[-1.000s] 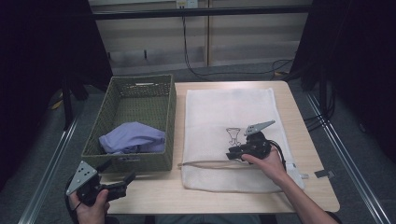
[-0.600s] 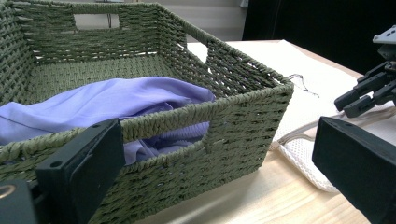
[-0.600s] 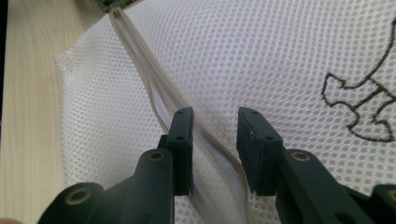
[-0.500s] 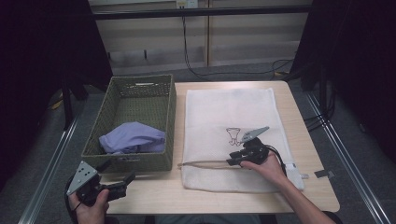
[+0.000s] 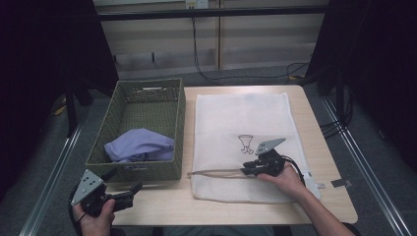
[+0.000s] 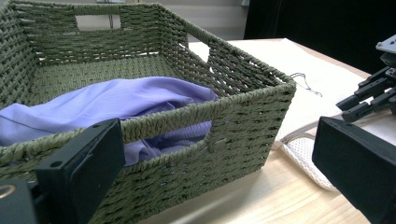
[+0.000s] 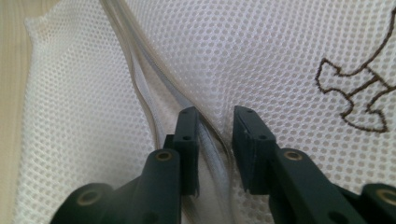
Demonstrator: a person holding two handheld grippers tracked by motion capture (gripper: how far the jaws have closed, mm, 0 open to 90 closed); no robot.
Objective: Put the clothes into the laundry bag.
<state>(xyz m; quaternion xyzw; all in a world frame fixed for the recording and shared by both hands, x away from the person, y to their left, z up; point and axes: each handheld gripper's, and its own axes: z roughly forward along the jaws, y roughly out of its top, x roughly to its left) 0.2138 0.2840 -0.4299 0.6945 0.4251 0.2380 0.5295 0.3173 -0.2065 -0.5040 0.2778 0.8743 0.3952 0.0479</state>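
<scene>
From above, the right gripper (image 5: 248, 170) rests on the white mesh bag (image 5: 236, 123) spread over the table (image 5: 334, 201), at the bag's drawstring (image 5: 216, 172); the left gripper (image 5: 129, 183) hangs off the near left corner, jaws apart and empty, beside the green basket (image 5: 142, 169) holding a lilac cloth (image 5: 140, 144). Along the left gripper's view, its wide jaws frame the basket wall (image 6: 224, 126). Along the right gripper's view, the jaws have just been closing around the drawstring (image 7: 212, 140), a gap remaining, not yet pinching.
</scene>
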